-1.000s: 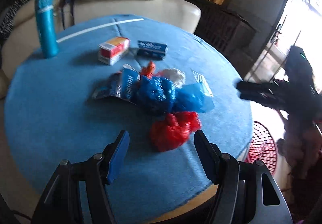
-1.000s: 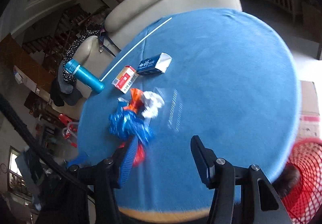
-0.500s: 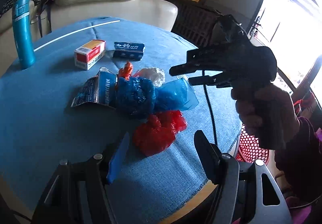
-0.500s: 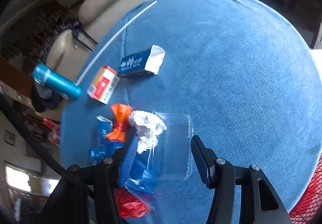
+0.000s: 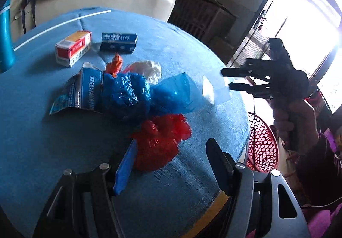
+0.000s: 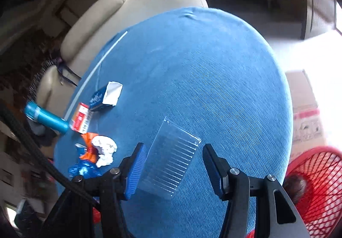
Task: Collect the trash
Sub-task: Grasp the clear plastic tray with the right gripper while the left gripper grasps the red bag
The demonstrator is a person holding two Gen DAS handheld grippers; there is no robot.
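A crumpled red plastic bag (image 5: 160,141) lies at about six o'clock in the heap of litter on the round blue-clothed table (image 5: 42,141). Just above it, toward twelve o'clock, sits a scrunched dark-blue plastic bag (image 5: 126,94), touching a smoother light-blue plastic bag (image 5: 175,93) at its three o'clock. A torn blue-and-white printed packet (image 5: 79,92) lies flat at nine o'clock of the dark-blue bag. A crumpled white tissue wad (image 5: 151,69) and a twisted orange wrapper (image 5: 114,64) rest at the heap's twelve o'clock side. A clear ribbed plastic tray (image 6: 171,158) lies flat at three o'clock of the pile, slightly apart. A red mesh wastebasket (image 6: 316,184) stands beside the table's edge, at four o'clock.
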